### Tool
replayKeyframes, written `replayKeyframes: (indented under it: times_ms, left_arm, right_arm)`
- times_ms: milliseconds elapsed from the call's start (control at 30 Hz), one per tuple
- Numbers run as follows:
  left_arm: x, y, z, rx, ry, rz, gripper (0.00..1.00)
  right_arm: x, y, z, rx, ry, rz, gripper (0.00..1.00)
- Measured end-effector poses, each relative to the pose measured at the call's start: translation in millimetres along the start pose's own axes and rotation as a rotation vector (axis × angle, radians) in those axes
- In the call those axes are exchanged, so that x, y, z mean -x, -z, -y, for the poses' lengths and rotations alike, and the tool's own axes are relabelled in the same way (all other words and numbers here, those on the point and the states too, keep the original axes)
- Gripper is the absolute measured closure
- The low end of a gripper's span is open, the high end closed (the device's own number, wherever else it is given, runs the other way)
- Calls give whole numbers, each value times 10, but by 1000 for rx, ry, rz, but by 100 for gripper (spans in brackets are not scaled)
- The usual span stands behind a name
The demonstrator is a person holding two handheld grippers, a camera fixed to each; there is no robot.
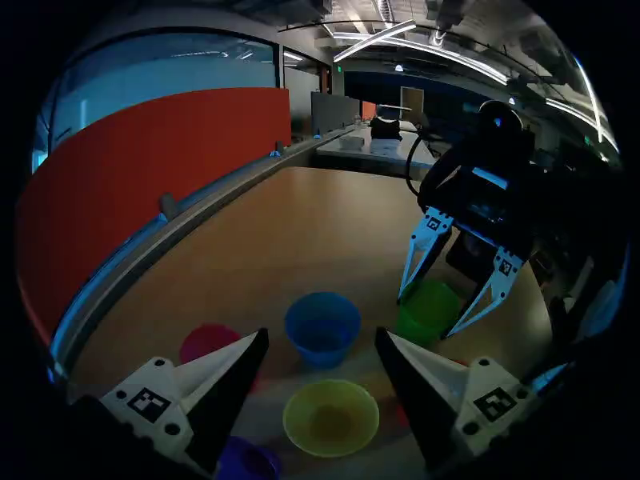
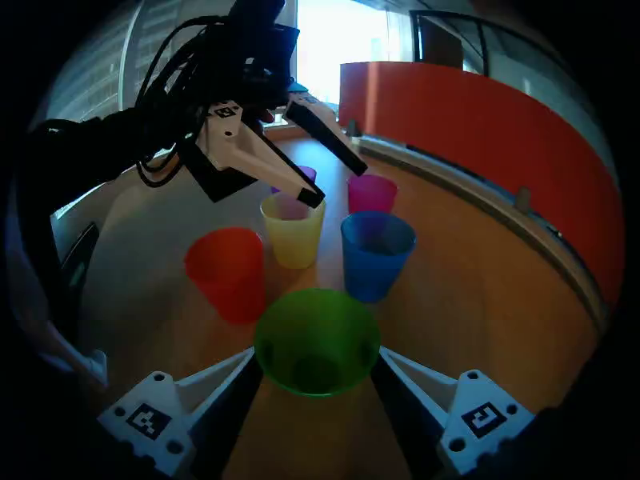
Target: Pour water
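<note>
Several plastic cups stand grouped on a wooden table (image 1: 320, 216). My left gripper (image 1: 320, 336) is open above the yellow cup (image 1: 330, 416), with the blue cup (image 1: 322, 328) just beyond its tips. A pink cup (image 1: 210, 342) is at left and a purple cup (image 1: 248, 462) at the bottom. My right gripper (image 2: 318, 354) is open, its fingers flanking the green cup (image 2: 317, 340), which stands on the table. Ahead of it are the red cup (image 2: 228, 272), yellow cup (image 2: 293, 230), blue cup (image 2: 376, 254) and pink cup (image 2: 372, 194). The left gripper (image 2: 338, 182) hovers over them.
An orange partition (image 1: 144, 176) with a grey rail (image 1: 200, 208) runs along the table's far edge. Black cables (image 2: 172, 72) and a dark sleeve (image 2: 88, 152) trail behind the left gripper. Another desk (image 1: 376, 148) stands beyond the table. Bare wood lies past the cups.
</note>
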State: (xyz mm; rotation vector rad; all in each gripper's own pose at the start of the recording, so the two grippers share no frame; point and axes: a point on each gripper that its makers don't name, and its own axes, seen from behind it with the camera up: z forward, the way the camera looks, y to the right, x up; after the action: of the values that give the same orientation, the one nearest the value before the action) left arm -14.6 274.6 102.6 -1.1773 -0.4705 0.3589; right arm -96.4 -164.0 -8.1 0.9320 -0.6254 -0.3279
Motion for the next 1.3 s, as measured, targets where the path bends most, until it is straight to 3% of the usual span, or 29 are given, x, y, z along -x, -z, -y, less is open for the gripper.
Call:
replayKeyframes:
  times_ms: [700,1300]
  left_arm:
    - [65,-190,-93,20,-25,78,1]
    - [186,-363,8,-44,-15,158,1]
  right_arm:
    - [-157,212,-16,13,14,-48,10]
    - [-133,289,-50,20,8,-62,10]
